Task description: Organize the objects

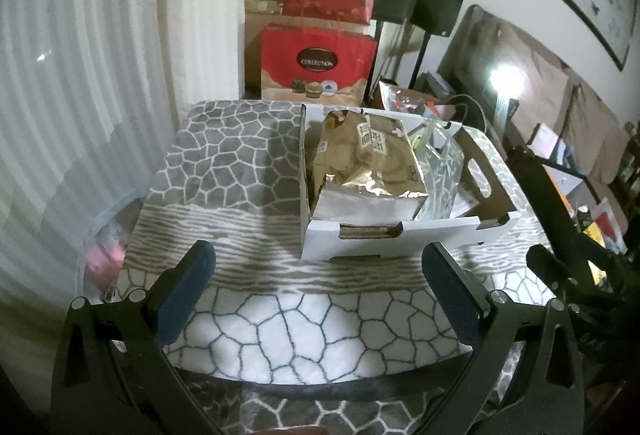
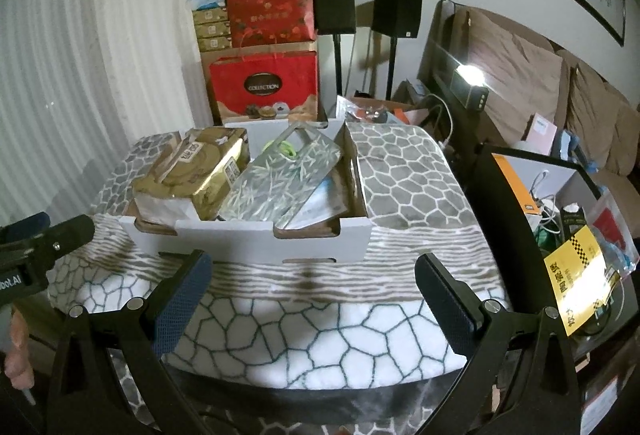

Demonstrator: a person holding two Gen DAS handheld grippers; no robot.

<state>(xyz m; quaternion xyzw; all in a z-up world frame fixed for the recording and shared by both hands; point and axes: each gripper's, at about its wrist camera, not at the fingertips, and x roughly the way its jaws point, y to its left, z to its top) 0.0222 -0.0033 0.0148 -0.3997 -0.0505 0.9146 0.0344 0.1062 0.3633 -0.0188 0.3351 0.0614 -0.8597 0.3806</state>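
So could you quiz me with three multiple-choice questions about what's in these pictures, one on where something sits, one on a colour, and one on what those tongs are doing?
1. Where does the gold packet lie?
A. On the floor
B. In the white cardboard box
C. On the sofa

2. What colour is the bag marked COLLECTION?
A. Red
B. Green
C. Blue

3. How do the left tongs and right tongs stand?
A. Both shut on the box
B. One holds the silver bag
C. Both open, holding nothing

Answers:
1 B, the packet lies inside the box walls, beside the silver bamboo-print bag.
2 A, its front is red around the dark oval label.
3 C, each wrist view shows wide-apart fingers with only the patterned blanket between them.
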